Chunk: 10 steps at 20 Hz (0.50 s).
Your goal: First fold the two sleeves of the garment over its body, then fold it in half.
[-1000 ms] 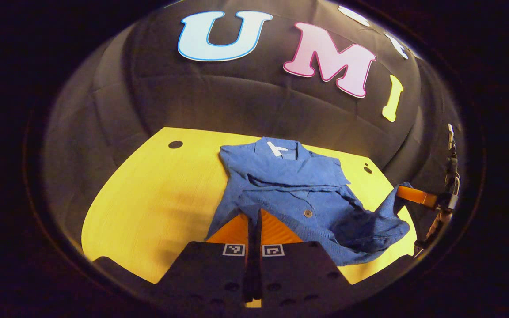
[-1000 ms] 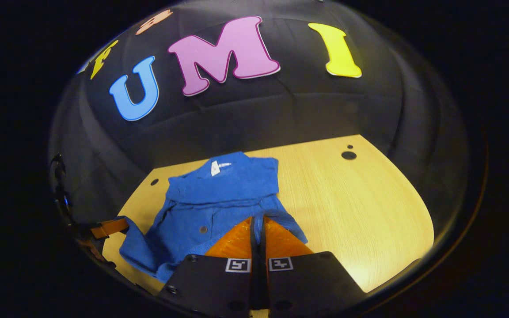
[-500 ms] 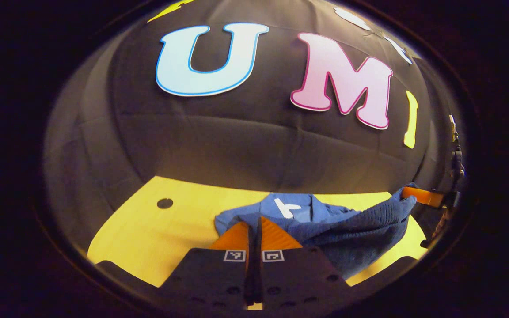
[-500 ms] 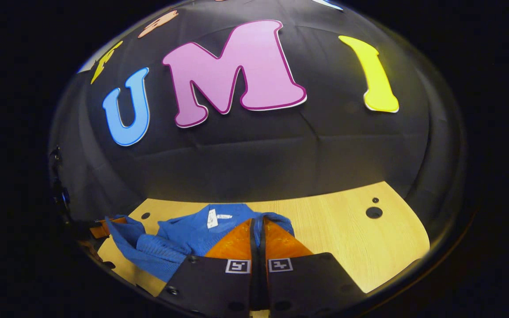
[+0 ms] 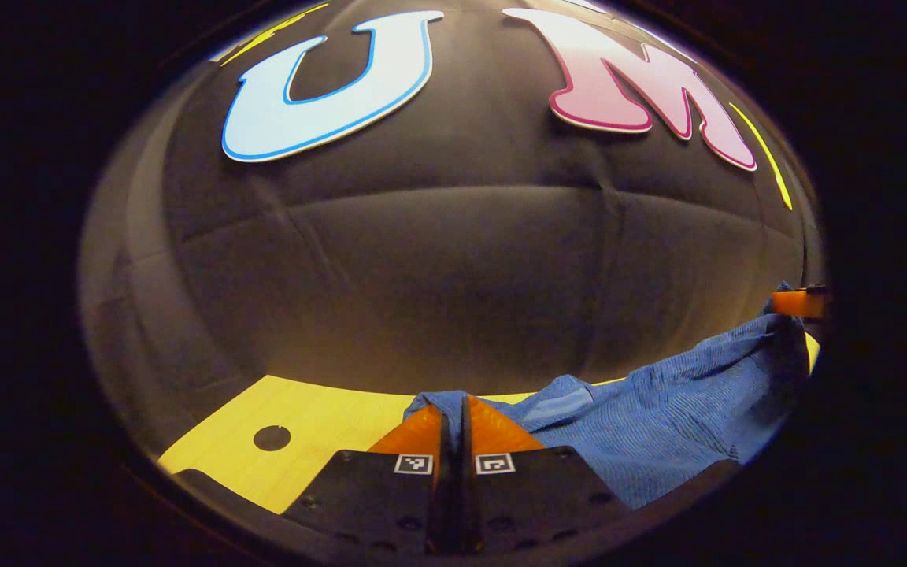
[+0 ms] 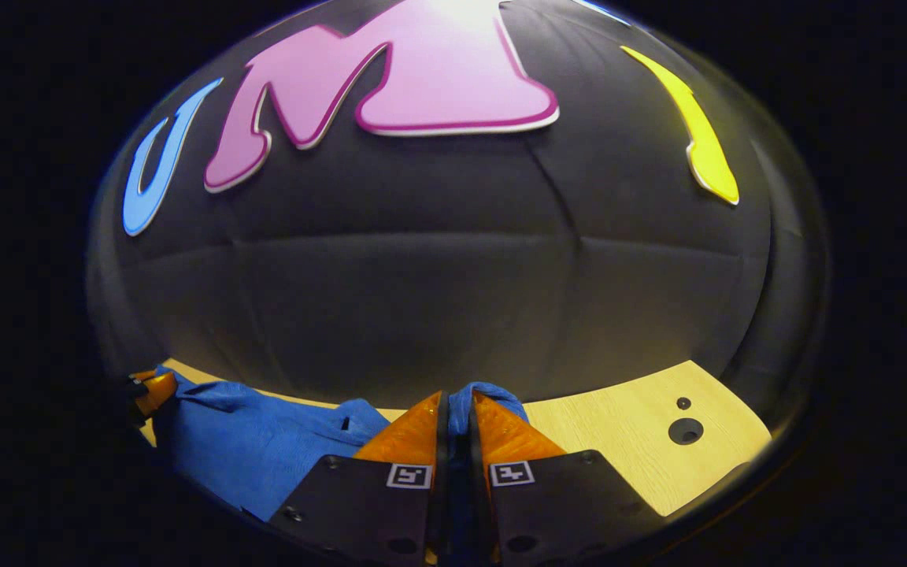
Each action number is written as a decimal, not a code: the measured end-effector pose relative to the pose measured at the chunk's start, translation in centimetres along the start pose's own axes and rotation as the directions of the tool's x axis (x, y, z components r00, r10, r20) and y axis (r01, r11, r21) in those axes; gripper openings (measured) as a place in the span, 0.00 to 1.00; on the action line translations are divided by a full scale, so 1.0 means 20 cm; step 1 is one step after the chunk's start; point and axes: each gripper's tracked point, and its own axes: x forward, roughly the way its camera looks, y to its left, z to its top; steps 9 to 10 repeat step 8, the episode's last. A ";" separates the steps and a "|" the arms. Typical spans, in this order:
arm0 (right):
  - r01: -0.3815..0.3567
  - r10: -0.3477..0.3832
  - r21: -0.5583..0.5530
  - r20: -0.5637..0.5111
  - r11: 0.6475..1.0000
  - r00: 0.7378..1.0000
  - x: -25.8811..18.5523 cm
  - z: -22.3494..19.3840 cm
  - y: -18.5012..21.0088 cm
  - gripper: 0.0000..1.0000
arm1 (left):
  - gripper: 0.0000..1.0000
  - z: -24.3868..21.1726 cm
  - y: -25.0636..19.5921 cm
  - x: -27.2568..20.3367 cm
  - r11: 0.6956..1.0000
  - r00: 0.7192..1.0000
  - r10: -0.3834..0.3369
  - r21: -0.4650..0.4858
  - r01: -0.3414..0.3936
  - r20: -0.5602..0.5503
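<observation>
Two tongs, the left tongs (image 5: 454, 416) and the right tongs (image 6: 456, 409), each clamp an edge of the blue garment (image 5: 658, 417) above the far edge of the surface (image 6: 619, 441), apparently mid-way through the final half-fold, not yet laid flat.

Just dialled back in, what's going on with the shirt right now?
A person is working two handheld tongs on a blue knit button-up garment over the light wooden table. The left tongs are shut on one edge of the fabric, and the right tongs are shut on another edge. The cloth hangs stretched between them, lifted toward the booth's back wall. This looks like the fold-in-half step under way; the fold is not yet laid down.
</observation>
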 end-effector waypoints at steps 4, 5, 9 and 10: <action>0.018 -0.018 0.007 -0.054 1.000 0.998 0.03 -0.12 -0.02 0.96 | 0.85 0.02 0.01 0.00 0.999 1.000 0.020 0.034 -0.020 0.007; 0.022 -0.022 0.003 -0.058 1.000 0.998 0.02 -0.11 -0.02 0.99 | 0.84 0.03 0.00 -0.02 0.999 1.000 0.029 0.037 -0.029 0.002; 0.029 -0.030 -0.018 -0.029 0.999 0.999 -0.08 -0.02 -0.04 1.00 | 0.85 0.01 0.00 -0.17 0.999 0.997 0.030 -0.028 -0.032 -0.071; 0.029 -0.030 -0.018 -0.029 0.999 0.999 -0.08 -0.02 -0.04 1.00 | 0.85 0.01 0.00 -0.17 0.999 0.997 0.030 -0.028 -0.032 -0.071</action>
